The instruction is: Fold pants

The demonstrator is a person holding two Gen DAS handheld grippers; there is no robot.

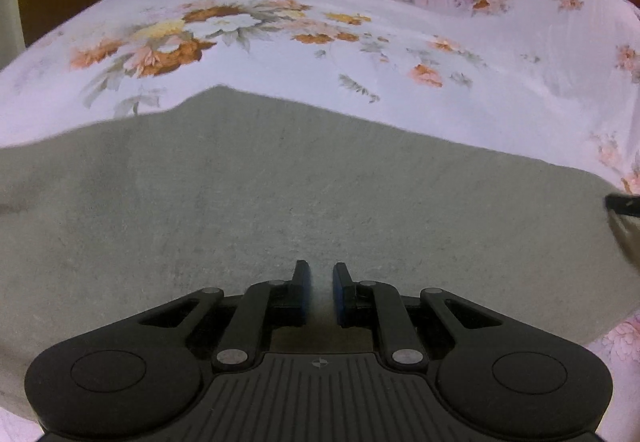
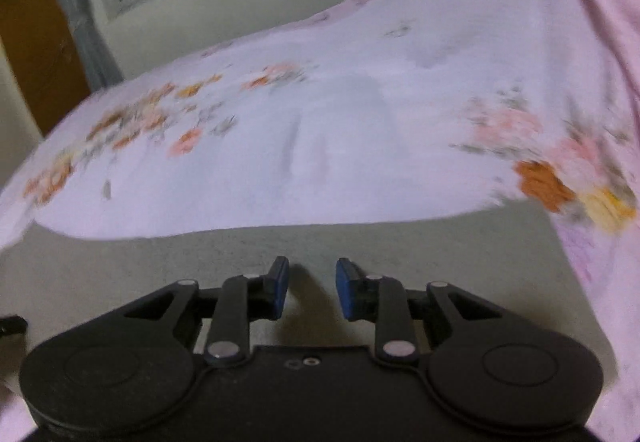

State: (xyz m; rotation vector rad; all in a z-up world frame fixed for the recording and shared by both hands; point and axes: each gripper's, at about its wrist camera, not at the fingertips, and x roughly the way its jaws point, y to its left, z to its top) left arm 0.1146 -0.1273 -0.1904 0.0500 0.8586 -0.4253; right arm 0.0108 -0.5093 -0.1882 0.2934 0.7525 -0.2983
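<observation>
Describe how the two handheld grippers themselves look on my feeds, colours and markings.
Both are matte black plastic. The left gripper has two round side housings, linkage arms with silver pivot pins, a ribbed centre plate bearing a small crosshair mark, and blue-padded fingers. The right gripper matches, though its centre plate looks plain with two small screws. No cables or sleeves show.

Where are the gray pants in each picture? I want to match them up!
Left wrist view: the gray pants fill the middle and lower part, under the left hand-held gripper.
Right wrist view: the gray pants lie in a band across the lower middle, under the right hand-held gripper.
Shared landmark: the flowered bedsheet beyond the pants.
</observation>
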